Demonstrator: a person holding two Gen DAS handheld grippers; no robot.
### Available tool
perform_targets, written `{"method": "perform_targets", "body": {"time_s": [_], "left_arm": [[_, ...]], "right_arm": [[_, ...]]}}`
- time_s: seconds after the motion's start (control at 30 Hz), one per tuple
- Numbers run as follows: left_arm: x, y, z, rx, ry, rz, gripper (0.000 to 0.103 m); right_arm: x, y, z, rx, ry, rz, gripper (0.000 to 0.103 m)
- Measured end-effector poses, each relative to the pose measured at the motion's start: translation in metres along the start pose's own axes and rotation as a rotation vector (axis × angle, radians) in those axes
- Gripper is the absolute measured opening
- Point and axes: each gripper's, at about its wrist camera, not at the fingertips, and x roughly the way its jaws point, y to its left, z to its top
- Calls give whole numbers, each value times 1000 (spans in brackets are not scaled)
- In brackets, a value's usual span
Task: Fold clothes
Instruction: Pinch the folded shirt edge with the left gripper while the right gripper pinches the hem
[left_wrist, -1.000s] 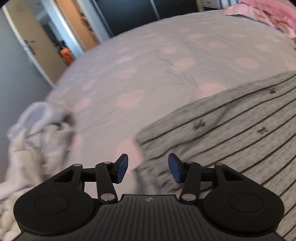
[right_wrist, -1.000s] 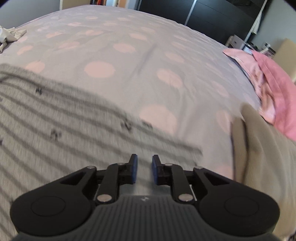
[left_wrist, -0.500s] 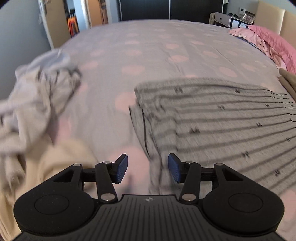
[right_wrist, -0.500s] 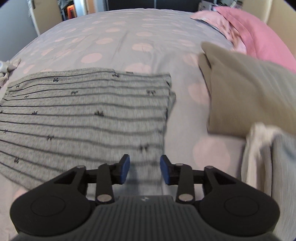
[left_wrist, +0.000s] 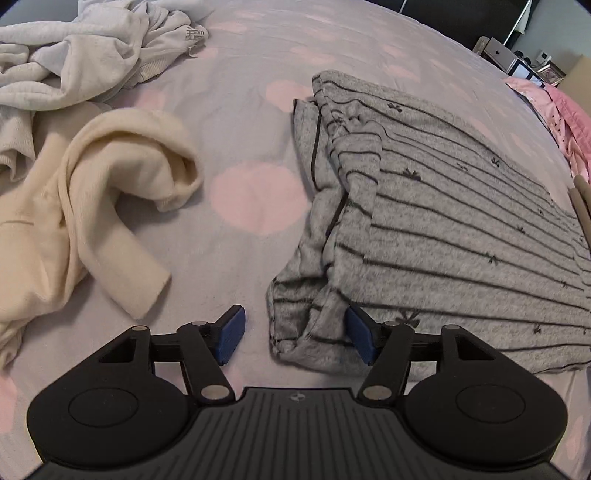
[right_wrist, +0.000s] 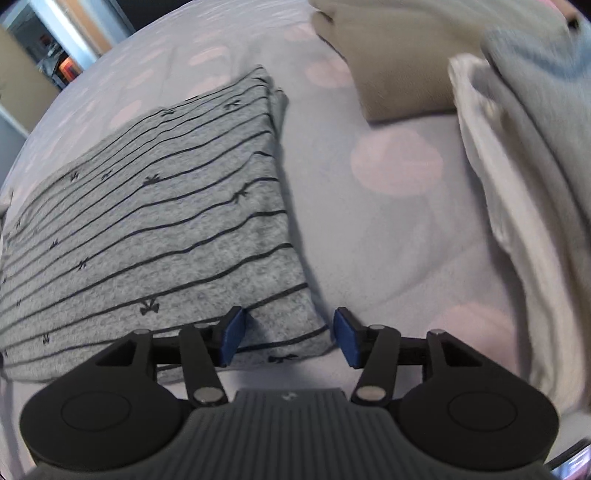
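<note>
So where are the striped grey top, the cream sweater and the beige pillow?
Striped grey top (left_wrist: 461, 229), left wrist view, middle of its striped body.
Cream sweater (left_wrist: 122, 155), left wrist view, bunched upper fold.
Beige pillow (right_wrist: 399, 66), right wrist view, its face.

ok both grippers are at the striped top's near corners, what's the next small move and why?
Probably close both. The left gripper and right gripper are open, each with a near corner of the grey striped top between its fingers. That would give a grip to lift the near edge for a fold.

Soft, even indoor light; faint shadows. Strong fisheye curvature, dark corner vignetting. Motion blur on pale folded clothes (right_wrist: 517, 184) at right edge; centre sharp.
</note>
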Motion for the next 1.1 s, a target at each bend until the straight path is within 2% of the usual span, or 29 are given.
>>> {"method": "perform_targets", "body": {"time_s": [0.17,0.27,0.33,0.4,0.5,0.63,0.77,0.87,0.97,1.1], "left_arm": [[4,-6,-8,-18,-21,24,64],[5,-15,-8,-12,-27,55,62],[5,-20,-8,-10,-31,59,51],[2,-25,-7,-10,-30,47,30],[-3,-34,-4,2,-32,56,8],[-21,-32,5,-24,-33,50,6],[-51,-22,20,-54,-25,4,5],[-77,-23,29,-25,-7,-17,5],[-101,-22,26,1,19,0,5],[-124,-9,-2,17,99,1,5]], "right_arm": [[3,5,-7,-7,-26,-25,59],[5,16,-8,-45,-30,-73,55],[5,20,-8,-42,-32,-76,45],[5,22,-8,-30,-27,-57,22],[2,27,-6,-18,-27,-57,17],[-12,27,1,-2,-29,-65,15],[-41,20,13,39,-12,4,14],[-69,20,20,29,-6,43,14],[-96,27,17,-14,3,15,14],[-126,33,-12,-111,50,-38,14]]}}
